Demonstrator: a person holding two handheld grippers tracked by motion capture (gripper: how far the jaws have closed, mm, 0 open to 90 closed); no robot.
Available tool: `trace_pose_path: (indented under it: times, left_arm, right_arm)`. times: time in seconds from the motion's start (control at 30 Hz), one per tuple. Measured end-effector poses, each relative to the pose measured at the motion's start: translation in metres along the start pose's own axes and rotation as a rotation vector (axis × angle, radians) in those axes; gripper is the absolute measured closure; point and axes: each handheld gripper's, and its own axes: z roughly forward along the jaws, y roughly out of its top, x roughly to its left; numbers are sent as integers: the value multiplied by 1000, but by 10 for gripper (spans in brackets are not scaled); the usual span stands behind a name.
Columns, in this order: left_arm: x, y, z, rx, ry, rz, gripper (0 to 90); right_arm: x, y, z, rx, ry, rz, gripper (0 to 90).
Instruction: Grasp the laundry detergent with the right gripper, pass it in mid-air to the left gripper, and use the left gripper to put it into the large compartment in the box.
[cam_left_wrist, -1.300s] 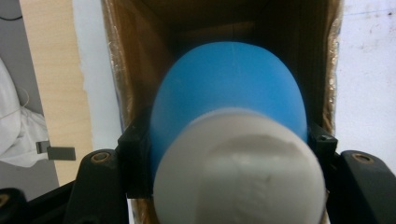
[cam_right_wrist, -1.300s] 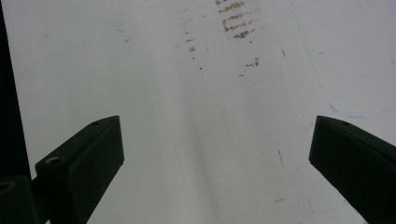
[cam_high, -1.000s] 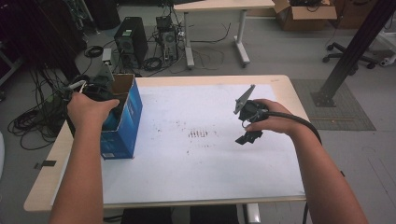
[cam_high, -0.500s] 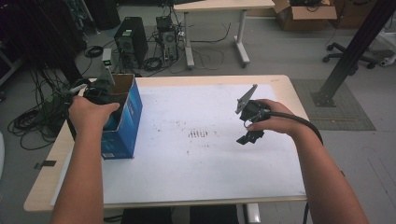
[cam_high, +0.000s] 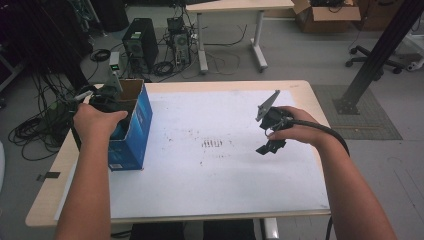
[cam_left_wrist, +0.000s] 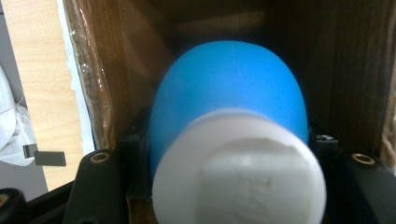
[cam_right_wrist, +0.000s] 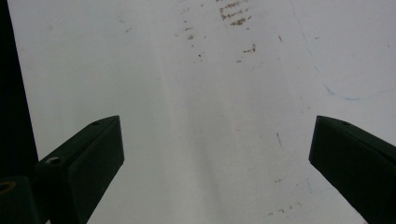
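Observation:
A blue cardboard box (cam_high: 135, 130) stands open-topped at the table's left. My left gripper (cam_high: 111, 100) reaches down into it under the person's hand. In the left gripper view its jaws (cam_left_wrist: 229, 140) press both sides of a blue bottle (cam_left_wrist: 229, 84) with a white cap (cam_left_wrist: 238, 177), inside the brown box walls (cam_left_wrist: 116, 70). My right gripper (cam_high: 266, 148) hovers over the white sheet (cam_high: 210, 170) at the table's right. Its jaws (cam_right_wrist: 215, 154) stand wide apart with nothing between them.
The white sheet carries small brown marks (cam_high: 214, 144) at its middle. Bare wood of the table (cam_high: 47, 192) shows along the left edge. Beyond the far edge are a computer tower (cam_high: 140, 47), cables, another table (cam_high: 235, 10) and a black post (cam_high: 380, 55).

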Motion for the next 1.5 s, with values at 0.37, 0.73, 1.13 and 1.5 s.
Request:
trace_pose_path:
  times: [0.37,0.73,1.13,1.5]
  left_arm:
    - [-2,0,1,5,-2,3,329]
    - [-4,-2,-6,-11,10,11,304]
    - [-9,-3,-21,-26,33,19,294]
    - [-11,-4,-37,-58,54,14,207]
  right_arm:
    - [-2,-4,0,-17,6,21,31]
    - [-2,-6,1,-15,1,25,31]
    - [-2,-5,0,-24,0,19,31]
    - [-1,-7,0,-28,-3,22,31]
